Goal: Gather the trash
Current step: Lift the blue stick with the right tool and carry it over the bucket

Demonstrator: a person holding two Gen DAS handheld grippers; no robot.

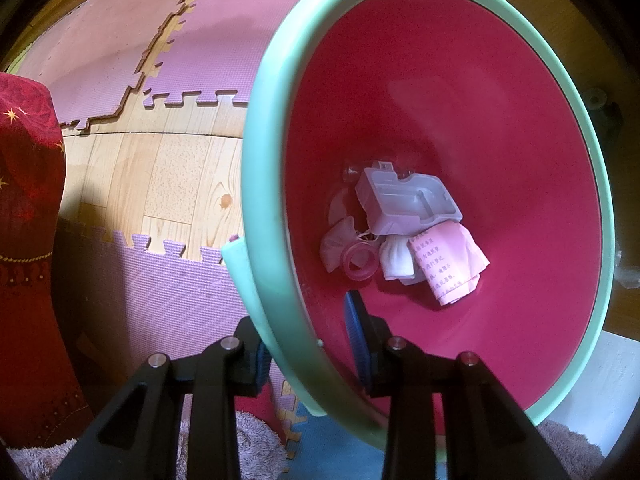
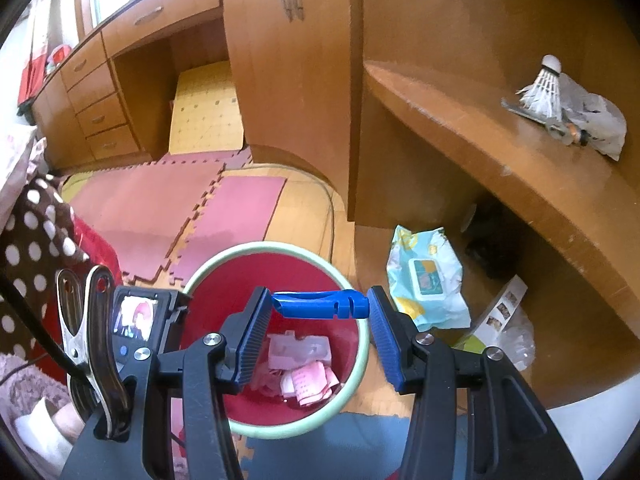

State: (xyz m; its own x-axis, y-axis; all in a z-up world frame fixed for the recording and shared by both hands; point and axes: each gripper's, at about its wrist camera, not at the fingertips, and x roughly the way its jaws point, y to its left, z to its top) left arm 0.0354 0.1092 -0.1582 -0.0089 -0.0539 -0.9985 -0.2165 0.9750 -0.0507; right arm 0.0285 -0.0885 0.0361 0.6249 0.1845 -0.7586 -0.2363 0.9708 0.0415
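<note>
Trash bin (image 2: 352, 396), red inside with a mint-green rim, sits on the floor by the foam puzzle mats (image 1: 120, 60). It already holds a clear plastic tray (image 1: 408, 200), a pink printed paper slip (image 1: 448, 268), crumpled tissue (image 1: 396, 264) and a small pink ring (image 1: 362, 260).

Left gripper (image 1: 308, 344) points down and is clamped on the bin's rim (image 1: 260, 184), one blue pad inside the bin and one outside. Jaws are nearly closed around the wall, steadying the bin or tipping it toward the other hand.

Right gripper (image 2: 320, 326) is about half open and pinches a blue plastic piece (image 2: 320, 304), notched, maybe a clip or a cap, endwise between the tips of its pads. In the right wrist view the piece hangs directly above the bin's opening.

Step in hand: drop-off of one collected item, carry looks finished or close to it.

Next move, my read: open the right jaws so the blue piece falls in. It is only held at the fingertips, so a small release should do, and the left grip should stay firm meanwhile.

More trash candidates remain: a wet-wipes pack (image 2: 428, 280) on the floor right of the bin, clear plastic wrap (image 2: 516, 344) under the wooden desk (image 2: 480, 152), and a shuttlecock (image 2: 544, 88) with a crumpled bag (image 2: 600, 124) on top. The wipes pack is nearest, so likely the next pick.
</note>
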